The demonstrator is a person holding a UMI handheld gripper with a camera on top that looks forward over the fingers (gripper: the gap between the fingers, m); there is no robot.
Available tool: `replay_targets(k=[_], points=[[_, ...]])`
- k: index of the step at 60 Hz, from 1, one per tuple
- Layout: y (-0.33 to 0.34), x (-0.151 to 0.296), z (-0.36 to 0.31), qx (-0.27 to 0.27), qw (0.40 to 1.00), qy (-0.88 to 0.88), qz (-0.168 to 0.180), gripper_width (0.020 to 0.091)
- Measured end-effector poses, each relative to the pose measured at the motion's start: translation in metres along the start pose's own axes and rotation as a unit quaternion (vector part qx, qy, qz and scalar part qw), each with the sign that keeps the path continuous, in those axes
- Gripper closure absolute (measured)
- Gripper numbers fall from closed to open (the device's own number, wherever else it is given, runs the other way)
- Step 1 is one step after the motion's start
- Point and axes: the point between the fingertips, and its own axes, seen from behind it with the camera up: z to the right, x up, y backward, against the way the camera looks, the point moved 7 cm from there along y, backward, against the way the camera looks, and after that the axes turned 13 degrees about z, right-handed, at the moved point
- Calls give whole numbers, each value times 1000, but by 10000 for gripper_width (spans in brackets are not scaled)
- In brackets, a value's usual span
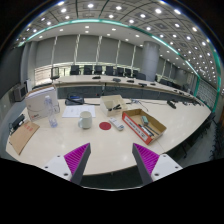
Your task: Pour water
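- My gripper (pixel 110 160) is held above the near edge of a large pale table (pixel 180 120); its fingers stand wide apart with nothing between them.
- The magenta pads (pixel 76 156) face each other across the open gap, touching nothing.
- A white cup (pixel 86 120) stands upright on the table, beyond the fingers and slightly to the left of the gap.
- A red round item (pixel 105 126) lies flat on the table just right of the cup, apart from it.
- A small white object (pixel 118 125) lies beside the red item, on its right.
- An open cardboard box (pixel 143 124) rests further right; its contents I cannot tell.
- A white box-like appliance (pixel 42 103) stands at the far left of the table.
- A clear bottle-like vessel (pixel 54 119) stands just in front of it; whether it holds water I cannot tell.
- A dark item (pixel 74 99) lies at the table's far side.
- Rows of desks and chairs (pixel 110 72) fill the room behind.
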Motion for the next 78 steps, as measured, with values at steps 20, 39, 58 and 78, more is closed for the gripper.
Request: replay_targets(k=[20,39,58,78], points=[[-29,-4,-127,69,998,10,-6,244],[-111,-12,-302,123,992,-5,26,242],[-267,3,-407,112,988,-23,99,243],[-344,-6,-428,100,989,-22,108,596]])
